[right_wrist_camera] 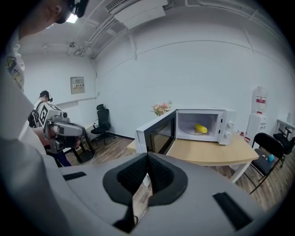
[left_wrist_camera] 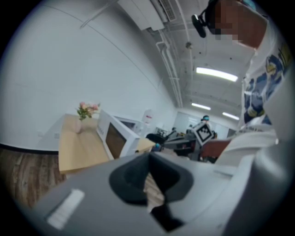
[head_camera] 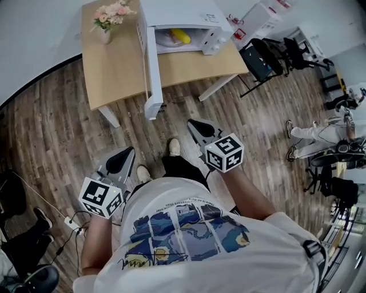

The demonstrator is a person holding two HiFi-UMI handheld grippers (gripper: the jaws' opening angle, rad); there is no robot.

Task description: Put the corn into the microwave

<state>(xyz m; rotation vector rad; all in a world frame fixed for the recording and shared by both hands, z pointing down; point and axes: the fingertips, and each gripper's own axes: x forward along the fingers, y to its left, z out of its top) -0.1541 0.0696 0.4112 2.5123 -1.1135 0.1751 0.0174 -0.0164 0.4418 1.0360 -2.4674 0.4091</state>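
Judging from the layout, reads as drop-off done; only open item, if wanted, closing up. Starting left: left tool (head_camera: 124, 155) pressed together on nothing, held low by the body, well apart from the surface (head_camera: 114, 68). Would use it or its neighbour on the door (head_camera: 150, 63), swung fully out past the front edge: push flat on the outer face near the free edge, follow the hinge arc, ease off at the end to avoid shoving the microwave (head_camera: 186, 14) along the wood. Mind the vase of flowers (head_camera: 108, 20) at the far left corner; beside the door's swing, not in it by the look. No need to reach into the cavity. Then right tool (head_camera: 194, 126), likewise pinched together and empty, aimed toward the open front, well short of it. Further right in the right gripper view: corn (right_wrist_camera: 201, 128) inside the cavity, lying on its side on the pale plate (head_camera: 166, 39), right of middle. Bright yellow, short stubby cob, rounded ends, no husk seen; too small to judge kernels. Looks rigid and round enough to roll under a jolt, so gentle on the door.
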